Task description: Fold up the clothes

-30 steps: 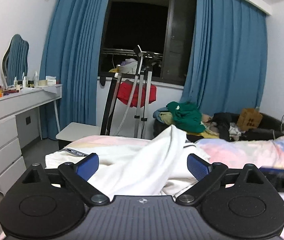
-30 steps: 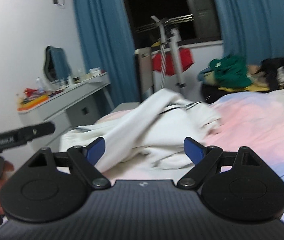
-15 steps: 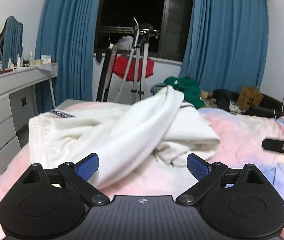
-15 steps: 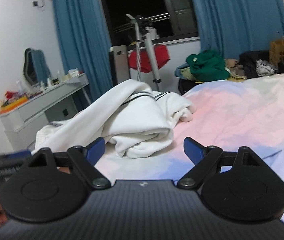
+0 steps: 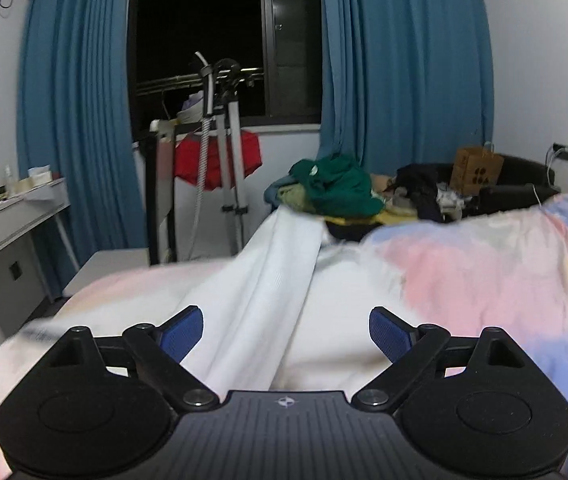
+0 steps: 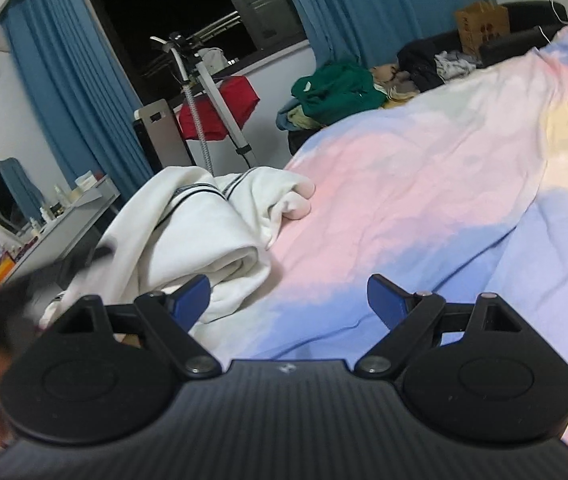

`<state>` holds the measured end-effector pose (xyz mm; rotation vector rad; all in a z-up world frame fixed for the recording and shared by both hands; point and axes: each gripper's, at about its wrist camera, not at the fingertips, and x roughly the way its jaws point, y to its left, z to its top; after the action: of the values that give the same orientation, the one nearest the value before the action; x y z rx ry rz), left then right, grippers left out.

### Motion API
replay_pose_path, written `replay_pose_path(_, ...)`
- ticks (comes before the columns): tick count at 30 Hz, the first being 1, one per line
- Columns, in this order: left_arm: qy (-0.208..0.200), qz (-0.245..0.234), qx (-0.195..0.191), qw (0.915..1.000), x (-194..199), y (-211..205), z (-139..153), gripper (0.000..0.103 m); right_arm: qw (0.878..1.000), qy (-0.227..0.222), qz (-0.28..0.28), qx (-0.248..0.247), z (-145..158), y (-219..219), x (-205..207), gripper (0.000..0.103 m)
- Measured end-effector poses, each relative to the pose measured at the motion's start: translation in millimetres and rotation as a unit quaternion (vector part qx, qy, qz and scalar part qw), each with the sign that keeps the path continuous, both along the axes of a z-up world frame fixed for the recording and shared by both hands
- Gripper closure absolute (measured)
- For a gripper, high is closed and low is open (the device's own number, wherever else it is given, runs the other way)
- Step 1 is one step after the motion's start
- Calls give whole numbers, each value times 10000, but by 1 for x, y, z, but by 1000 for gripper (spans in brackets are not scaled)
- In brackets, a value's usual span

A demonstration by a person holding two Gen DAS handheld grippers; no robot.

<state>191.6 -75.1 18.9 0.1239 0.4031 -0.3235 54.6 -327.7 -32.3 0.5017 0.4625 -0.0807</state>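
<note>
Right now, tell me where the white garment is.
The white garment lies crumpled on the pastel bedspread at the left of the right wrist view, near the bed's edge toward the dresser.

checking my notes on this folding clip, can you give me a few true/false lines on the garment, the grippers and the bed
1. The white garment lies crumpled on the pastel bedspread. True.
2. The right gripper is clamped on the garment. False: its jaws stand open over the bedspread, gripping nothing.
3. The left gripper is open, with a fold of the garment between its fingers. True.
4. The garment is solid black. False: it is white with thin dark stripes.
5. A green garment tops a pile beyond the bed. True.
</note>
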Motion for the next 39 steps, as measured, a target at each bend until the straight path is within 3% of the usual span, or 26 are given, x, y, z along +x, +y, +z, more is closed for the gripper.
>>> replay_pose_path(5, 622, 329, -278, 9971, 102, -48, 8, 18, 9998, 179, -73, 32, -14, -4, 14, 16)
replay_pose_path(10, 971, 668, -494, 9918, 182, -69, 2, 33, 9989, 327, -204, 258, -29, -17, 34, 16)
replay_pose_path(14, 1052, 771, -307, 9910, 214, -79, -7, 53, 9981, 375, -218, 448, -39, -24, 43, 16)
replay_pose_path(15, 1038, 768, -216, 9914, 218, -81, -9, 67, 9980, 406, -226, 438, -41, -24, 45, 16)
replay_pose_path(17, 1030, 777, -47, 9916, 216, -84, -12, 81, 9977, 460, -226, 445, -44, -24, 49, 16)
replay_pose_path(20, 912, 681, 122, 9934, 197, -86, -8, 91, 9978, 482, -201, 411, -46, -22, 50, 16)
replay_pose_path(25, 554, 377, 334, 9972, 141, -87, 18, 95, 9986, 334, -307, 284, -40, -23, 43, 16)
replay_pose_path(32, 167, -466, 560, 9972, 6, -65, 54, 96, 9990, 112, -387, 199, -27, -23, 28, 16)
replay_pose_path(35, 260, -828, 546, 9947, -55, -48, 46, 96, 9991, 17, -390, 172, -21, -23, 20, 16)
replay_pose_path(39, 580, -1121, 441, 9910, -124, -26, 10, 96, 9991, -18, -360, 232, -16, -22, 9, 16)
